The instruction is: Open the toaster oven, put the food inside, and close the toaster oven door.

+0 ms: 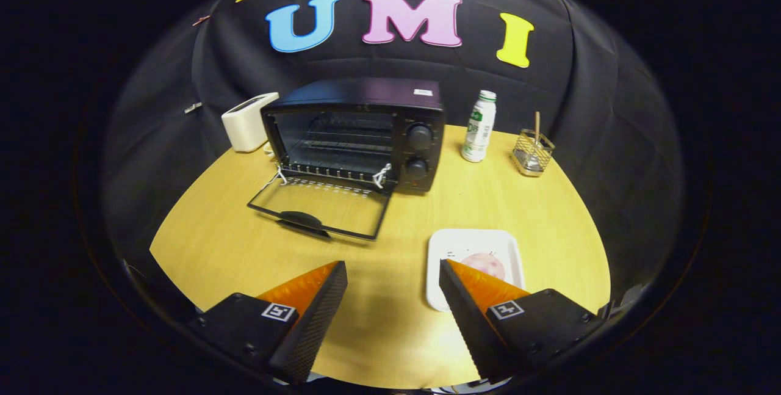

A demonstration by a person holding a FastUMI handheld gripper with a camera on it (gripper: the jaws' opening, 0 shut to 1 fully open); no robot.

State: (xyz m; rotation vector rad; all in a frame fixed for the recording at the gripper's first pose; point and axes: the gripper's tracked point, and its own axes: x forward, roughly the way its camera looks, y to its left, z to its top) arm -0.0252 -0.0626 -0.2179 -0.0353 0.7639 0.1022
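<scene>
Door of the toaster oven hangs open while the tool hovers spread and empty beside the food on its white plate, so swing right, straddle it, squeeze gently.

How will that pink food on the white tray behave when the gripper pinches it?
The food looks rounded and smooth, so it may be soft and could slip or roll under pressure. It lies loose on the shallow white tray, which might slide on the smooth table. The gripper is open, its fingers empty.
</scene>
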